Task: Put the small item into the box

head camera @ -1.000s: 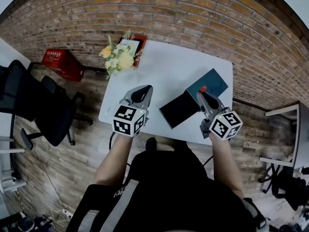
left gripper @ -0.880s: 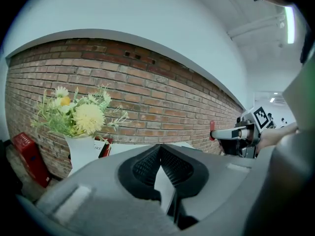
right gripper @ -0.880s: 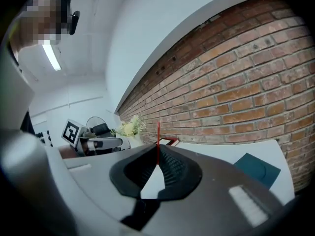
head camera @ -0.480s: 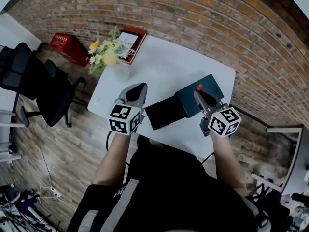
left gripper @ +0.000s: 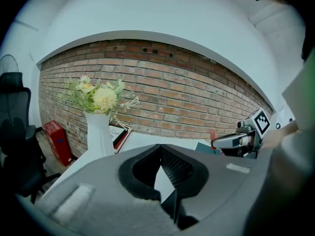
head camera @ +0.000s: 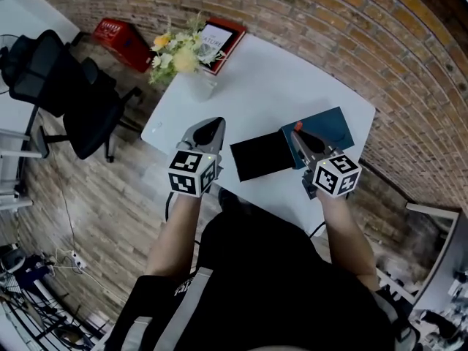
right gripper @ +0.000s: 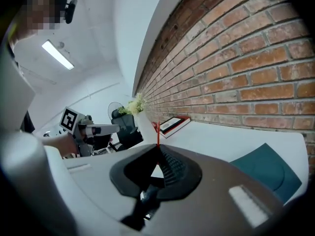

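Shape of small red item (right gripper: 157, 132) indistinct.

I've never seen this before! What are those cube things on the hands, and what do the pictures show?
A person holds a pinching tool in each hand; the patterned cubes belong to them. One picture comes from a camera on the person's head, looking down. The other two come from cameras on the tools. On the white table are a teal box, a black flat piece, a book and flowers in a vase. The right tool pinches a small red item near the teal box. The left tool is shut, empty.
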### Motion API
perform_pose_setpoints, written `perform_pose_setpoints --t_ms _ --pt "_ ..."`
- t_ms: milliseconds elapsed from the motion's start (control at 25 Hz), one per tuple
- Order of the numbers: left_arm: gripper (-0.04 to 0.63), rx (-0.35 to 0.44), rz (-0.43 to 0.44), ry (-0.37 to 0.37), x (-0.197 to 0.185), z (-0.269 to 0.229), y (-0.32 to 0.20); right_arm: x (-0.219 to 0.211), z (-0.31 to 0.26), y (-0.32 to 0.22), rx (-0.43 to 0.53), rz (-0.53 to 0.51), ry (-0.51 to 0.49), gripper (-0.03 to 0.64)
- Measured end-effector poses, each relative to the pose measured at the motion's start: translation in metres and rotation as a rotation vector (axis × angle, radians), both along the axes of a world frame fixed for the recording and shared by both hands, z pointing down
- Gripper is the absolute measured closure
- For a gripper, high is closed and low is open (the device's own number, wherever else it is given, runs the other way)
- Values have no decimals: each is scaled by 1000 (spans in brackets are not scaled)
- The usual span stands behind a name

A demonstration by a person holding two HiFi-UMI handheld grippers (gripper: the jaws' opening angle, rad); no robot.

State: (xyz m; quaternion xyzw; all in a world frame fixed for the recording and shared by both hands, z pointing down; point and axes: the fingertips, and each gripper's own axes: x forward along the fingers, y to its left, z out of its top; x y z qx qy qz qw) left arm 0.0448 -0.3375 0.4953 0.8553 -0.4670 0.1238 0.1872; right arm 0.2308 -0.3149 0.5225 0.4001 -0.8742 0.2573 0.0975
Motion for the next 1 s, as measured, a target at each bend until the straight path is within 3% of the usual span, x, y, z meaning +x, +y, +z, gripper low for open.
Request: perform_pose_setpoints --t_ms 440,1000 --pt "588 -25 31 58 -33 20 13 -53 36 16 -75 -48 127 603" --pt "588 -94 92 105 -36 60 28 -91 100 41 -226 -108 252 603"
